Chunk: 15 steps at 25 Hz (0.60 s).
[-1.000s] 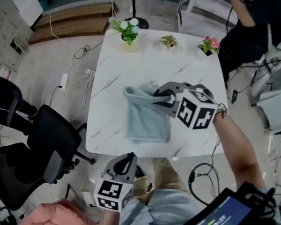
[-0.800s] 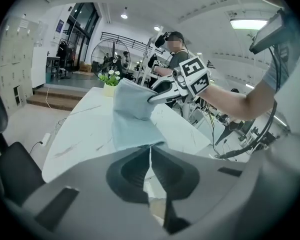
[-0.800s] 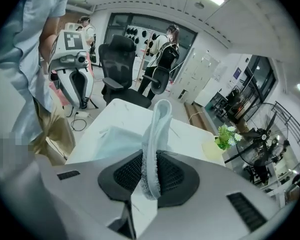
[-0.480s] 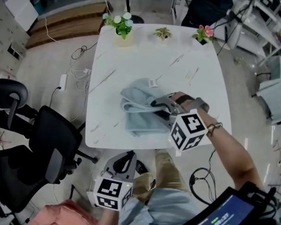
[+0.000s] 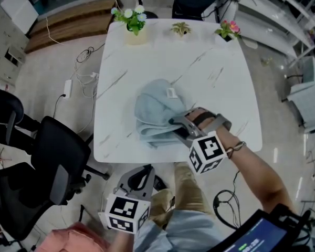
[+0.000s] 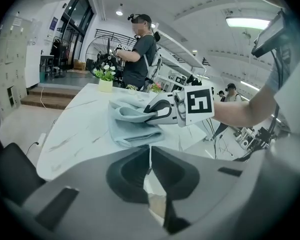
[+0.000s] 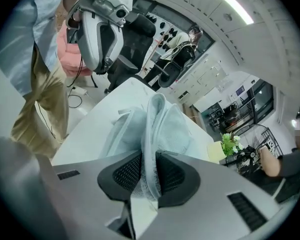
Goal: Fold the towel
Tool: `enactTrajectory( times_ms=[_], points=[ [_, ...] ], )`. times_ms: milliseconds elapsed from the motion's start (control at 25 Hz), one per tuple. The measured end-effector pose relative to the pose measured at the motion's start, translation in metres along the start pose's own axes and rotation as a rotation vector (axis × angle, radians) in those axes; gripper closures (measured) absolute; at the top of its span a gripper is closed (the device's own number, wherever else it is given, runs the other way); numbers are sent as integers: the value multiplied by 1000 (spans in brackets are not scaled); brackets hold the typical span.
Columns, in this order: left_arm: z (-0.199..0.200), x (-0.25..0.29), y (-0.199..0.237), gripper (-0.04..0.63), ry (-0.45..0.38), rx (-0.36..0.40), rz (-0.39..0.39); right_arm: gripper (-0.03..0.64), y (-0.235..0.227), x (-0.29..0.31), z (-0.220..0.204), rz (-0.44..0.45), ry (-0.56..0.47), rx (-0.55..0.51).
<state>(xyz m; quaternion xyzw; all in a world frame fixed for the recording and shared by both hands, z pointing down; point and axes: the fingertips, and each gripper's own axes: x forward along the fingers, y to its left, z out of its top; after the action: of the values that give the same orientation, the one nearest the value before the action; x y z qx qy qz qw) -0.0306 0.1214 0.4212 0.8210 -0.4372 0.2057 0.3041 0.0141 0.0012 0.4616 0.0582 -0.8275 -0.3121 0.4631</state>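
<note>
A light blue towel [image 5: 153,109] lies bunched in loose folds on the white marble table [image 5: 215,83], with a small white tag [image 5: 171,93] showing on top. My right gripper [image 5: 175,125] is at the towel's near right edge, low over the table, shut on a doubled fold of cloth. In the right gripper view that fold [image 7: 149,149] stands up between the ribbed pads [image 7: 127,173]. My left gripper [image 5: 140,176] hangs below the table's near edge, away from the towel; its jaws [image 6: 150,151] are shut with nothing in them. From there the towel [image 6: 130,121] and the right gripper [image 6: 157,111] lie ahead.
Three small potted plants [image 5: 129,20] [image 5: 180,29] [image 5: 226,29] line the table's far edge. A black office chair [image 5: 47,167] stands to the left, with cables [image 5: 86,56] on the floor. A person [image 6: 140,51] stands beyond the far edge.
My right gripper has come down and toward the table's near edge with the towel's edge in it, and the cloth has folded over itself. The left gripper has stayed put.
</note>
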Motion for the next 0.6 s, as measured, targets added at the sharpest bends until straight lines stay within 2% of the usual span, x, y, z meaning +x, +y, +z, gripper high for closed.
enactTrajectory(
  times_ms=[320, 440, 600],
  points=[
    [-3, 4, 8, 580, 5, -8, -1, 528, 1, 4, -1, 15, -26, 56],
    [1, 4, 10, 580, 7, -10, 1, 528, -22, -3, -1, 13, -71, 154],
    [16, 6, 16, 580, -1, -19, 19, 528, -85, -16, -14, 15, -132, 315]
  ],
)
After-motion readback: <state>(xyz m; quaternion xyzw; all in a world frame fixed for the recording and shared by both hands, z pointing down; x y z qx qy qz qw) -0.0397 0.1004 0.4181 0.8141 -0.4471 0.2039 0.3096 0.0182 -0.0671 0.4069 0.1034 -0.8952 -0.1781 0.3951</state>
